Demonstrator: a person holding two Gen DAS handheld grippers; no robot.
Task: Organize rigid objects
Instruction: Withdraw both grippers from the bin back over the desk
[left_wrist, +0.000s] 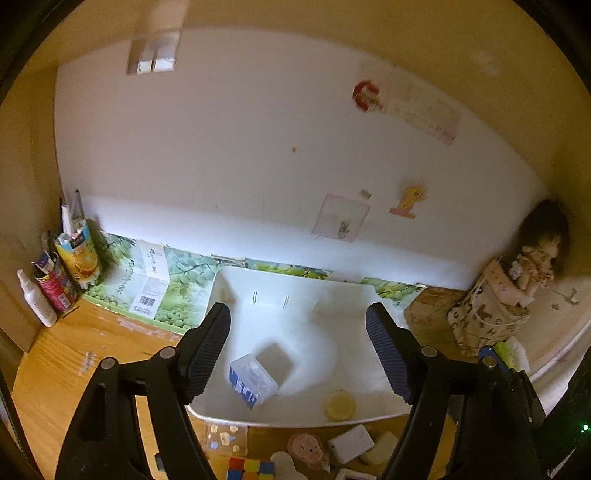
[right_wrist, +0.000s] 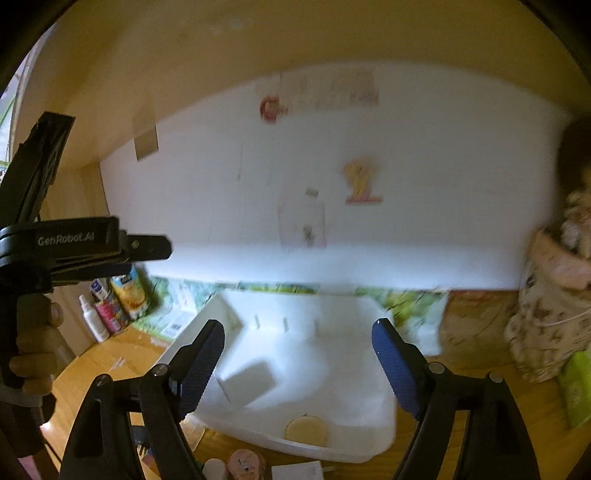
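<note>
A: Far left of the desk (left_wrist: 55, 369)?
B: White spray bottle (left_wrist: 36, 299), a red can (left_wrist: 55, 286) and a juice carton (left_wrist: 78, 254) bunched in the corner.

A: Left hand-held gripper (left_wrist: 298, 354)?
B: Fingers spread wide, nothing between them. It hangs over the white bin (left_wrist: 236, 280).

A: What's in the bin?
B: A clear plastic box (left_wrist: 253, 380) with blue print, tilted, on the left part of the floor. A round yellow lid (left_wrist: 340, 405) near the front wall, to the right of the box, apart from it.

A: In front of the bin?
B: Loose stuff on the desk: sticker sheet (left_wrist: 223, 439), colour cube (left_wrist: 251, 468), pink round piece (left_wrist: 308, 448), white charger block (left_wrist: 351, 443), a pale bar (left_wrist: 380, 446) touching it.

A: Right hand-held gripper (right_wrist: 298, 360)?
B: Also wide apart, empty, over the same bin. View is blurred; the other tool and the hand (right_wrist: 35, 343) holding it show at the left edge.

A: Far right?
B: Patterned cloth bag (left_wrist: 484, 314) with a doll (left_wrist: 535, 258) on top, by the wall.
</note>
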